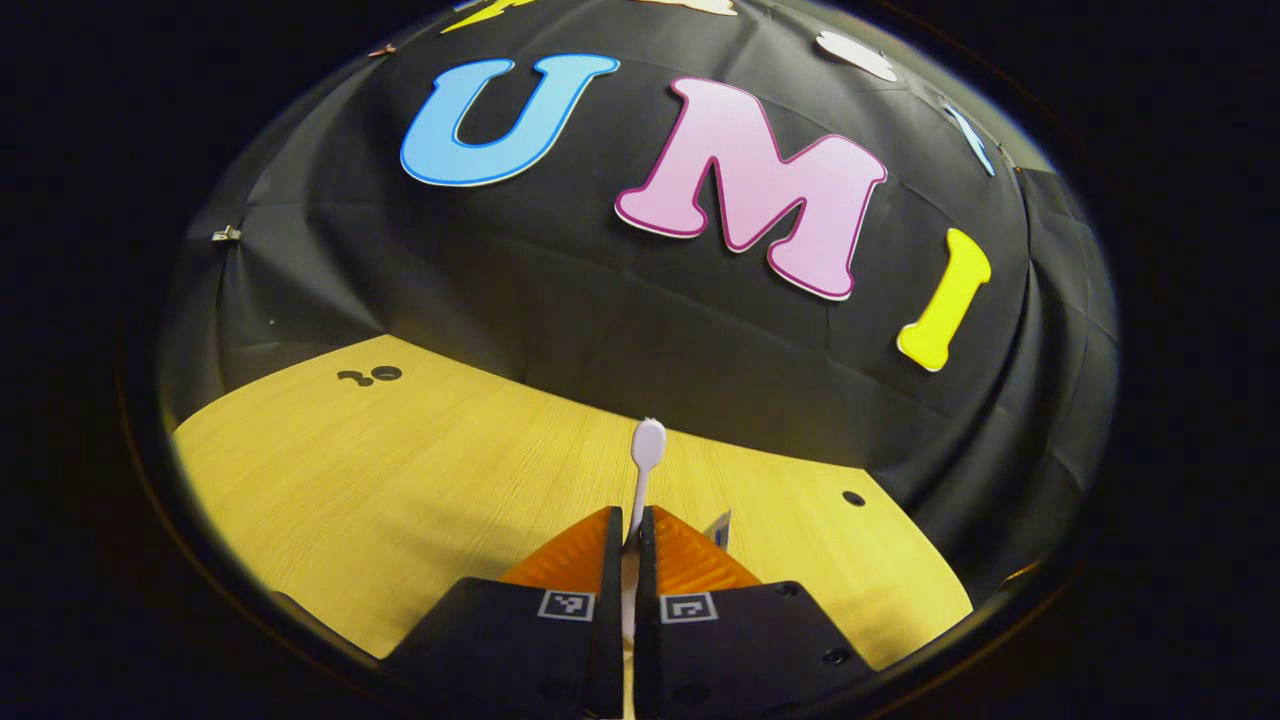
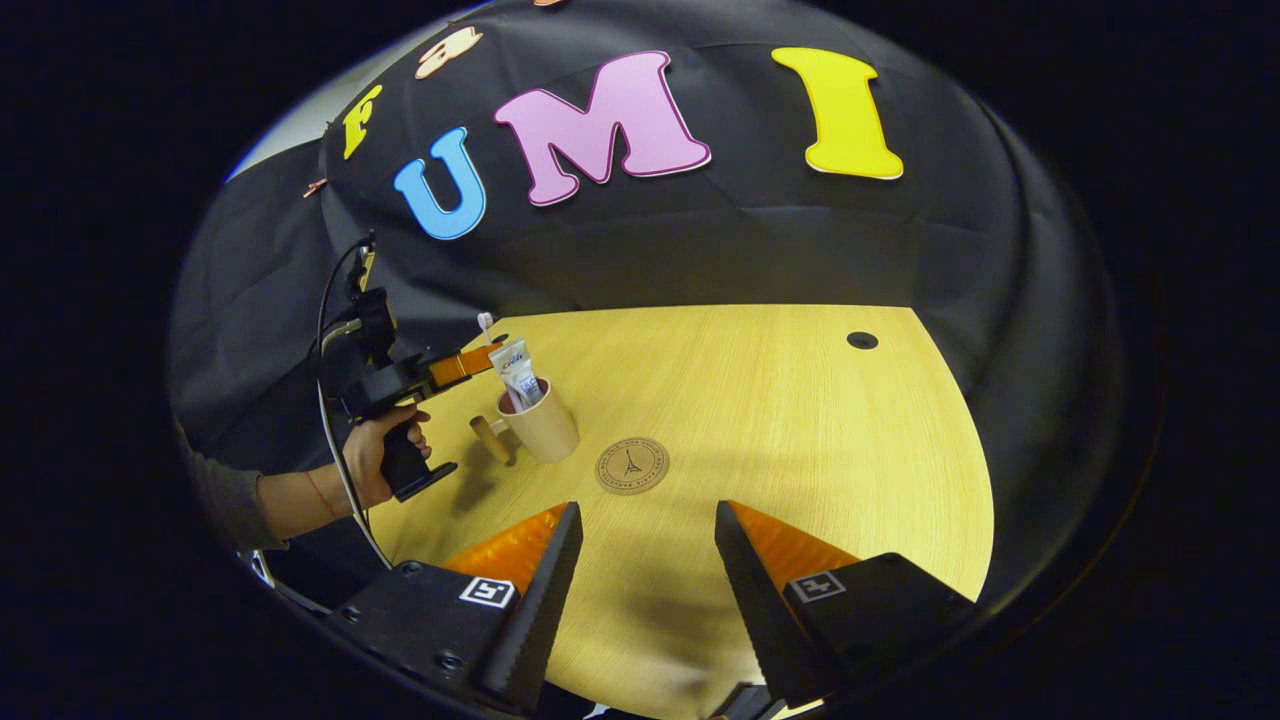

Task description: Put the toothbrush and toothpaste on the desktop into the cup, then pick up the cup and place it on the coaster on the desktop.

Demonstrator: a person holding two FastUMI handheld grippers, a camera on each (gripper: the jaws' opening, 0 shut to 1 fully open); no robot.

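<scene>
L gripper point(image 1: 627, 535): I have it clenched on 1 white plastic toothbrush point(image 1: 645, 462), both fingers pressed on the handle, brush head sticking up past the tips. In right gripper view that same gripper point(image 2: 478, 362) is held by a hand point(image 2: 375, 458) w/ grey sleeve, raised above the 1 beige cylindrical cup w/ side handle point(image 2: 545, 428); toothbrush head point(image 2: 485, 322) shows just past its tips, over the cup.

R gripper point(image 2: 640, 545): released, jaws wide apart, nothing between them, low over the light wood-grain desktop point(image 2: 800, 440).

1 white toothpaste tube point(image 2: 518, 372) stands tilted in the cup, upper part poking out. It carries print, too small to read.

1 round tan coaster point(image 2: 631, 465) lies just beside the cup, apart from it. Tower emblem in centre w/ ring of lettering, not legible.

Desktop holes counted: 1 in right gripper view point(image 2: 862, 340).
</scene>
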